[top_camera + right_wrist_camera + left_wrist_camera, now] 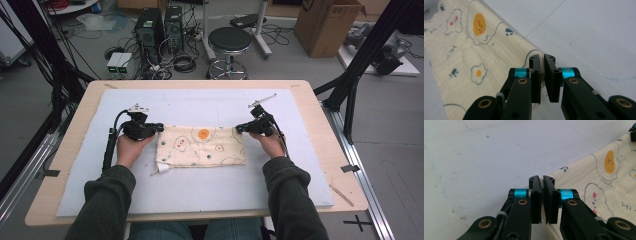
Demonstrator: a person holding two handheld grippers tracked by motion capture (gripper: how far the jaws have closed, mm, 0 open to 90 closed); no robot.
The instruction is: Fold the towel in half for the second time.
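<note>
Between the two tongs lies a soft, light cream cotton cloth with fried-egg prints; left tongs and right tongs each pinch a far corner, the best hold.

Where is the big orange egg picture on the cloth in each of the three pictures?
High view: the orange egg sits near the far edge of the cloth, midway between both grippers.
Left gripper view: the egg is at upper right.
Right gripper view: the egg is at upper left.
Shared landmark: the blue line drawn around it; the small fried egg is another print.
</note>
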